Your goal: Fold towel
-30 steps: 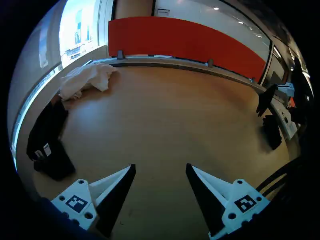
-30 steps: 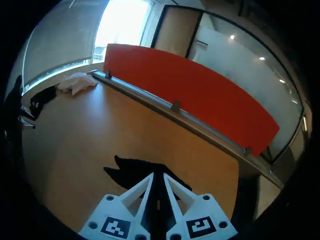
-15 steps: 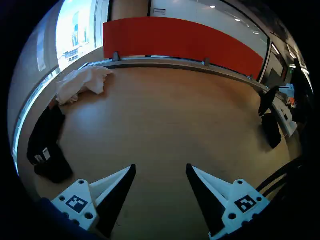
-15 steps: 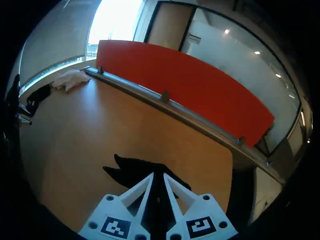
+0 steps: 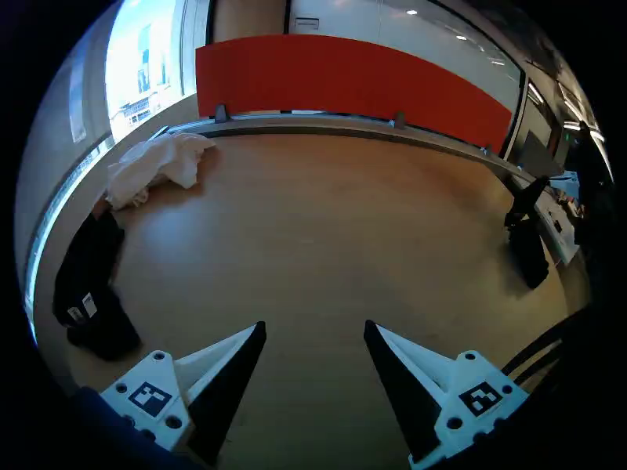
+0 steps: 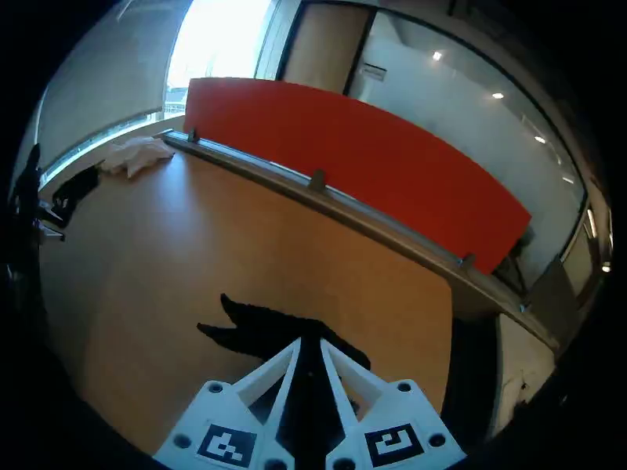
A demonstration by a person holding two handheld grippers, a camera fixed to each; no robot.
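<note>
A black towel (image 6: 270, 333) lies partly on the wooden table (image 6: 196, 243), and my right gripper (image 6: 310, 345) is shut on its near edge, the dark cloth pinched between the white fingers. In the left gripper view the same black towel (image 5: 527, 239) shows at the table's far right end, lifted at one corner. My left gripper (image 5: 313, 327) hovers open over the bare wooden table (image 5: 329, 227) with nothing between its fingers.
A crumpled white cloth (image 5: 157, 160) lies at the table's far left corner, with a black garment (image 5: 90, 286) near the left edge. A red divider panel (image 5: 353, 78) on a metal rail bounds the back edge. Windows stand to the left.
The black towel at the right end in the left gripper view has sunk a little. Both views have shifted slightly; the grippers' states are the same.
</note>
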